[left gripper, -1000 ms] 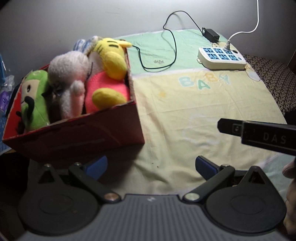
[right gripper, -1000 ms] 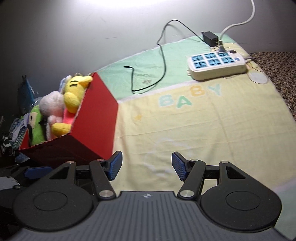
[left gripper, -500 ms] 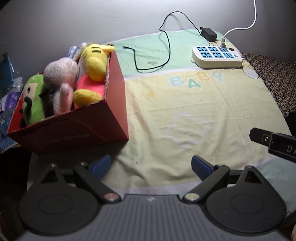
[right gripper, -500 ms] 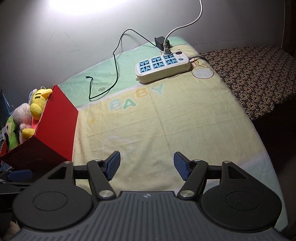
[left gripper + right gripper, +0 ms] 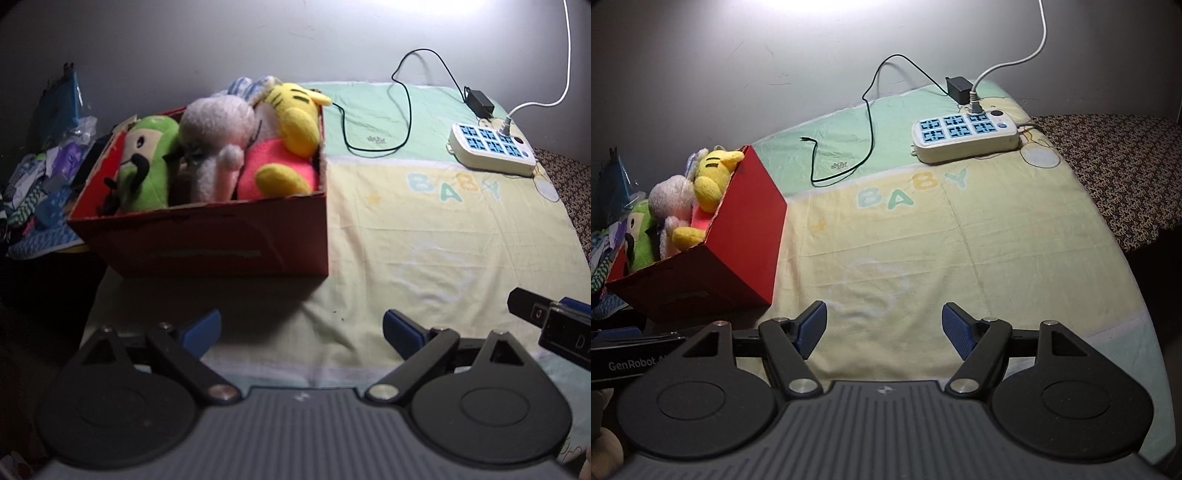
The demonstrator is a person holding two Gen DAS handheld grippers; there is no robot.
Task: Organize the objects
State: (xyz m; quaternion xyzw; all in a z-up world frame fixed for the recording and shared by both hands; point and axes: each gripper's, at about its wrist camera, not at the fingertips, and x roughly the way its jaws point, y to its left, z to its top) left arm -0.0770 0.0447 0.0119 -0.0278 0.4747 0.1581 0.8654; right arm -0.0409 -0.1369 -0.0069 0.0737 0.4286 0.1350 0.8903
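Observation:
A red box (image 5: pixel 221 236) stands on the left of a yellow and green baby blanket (image 5: pixel 443 229). It holds a green plush (image 5: pixel 147 162), a pale pink plush (image 5: pixel 214 147) and a yellow plush in pink (image 5: pixel 291 147). The box also shows in the right wrist view (image 5: pixel 738 236). My left gripper (image 5: pixel 301 330) is open and empty, in front of the box. My right gripper (image 5: pixel 884 326) is open and empty over the blanket (image 5: pixel 960 240), right of the box.
A white power strip (image 5: pixel 964 136) with a white cable and a black adapter (image 5: pixel 956 88) with its black wire (image 5: pixel 868 122) lie at the far end. A patterned dark cloth (image 5: pixel 1126 158) lies at right. Clutter (image 5: pixel 44 177) is piled left of the box.
My left gripper has swung to face the box more squarely. My right gripper has turned back left, so the box and plushes show larger. Both grippers stay open.

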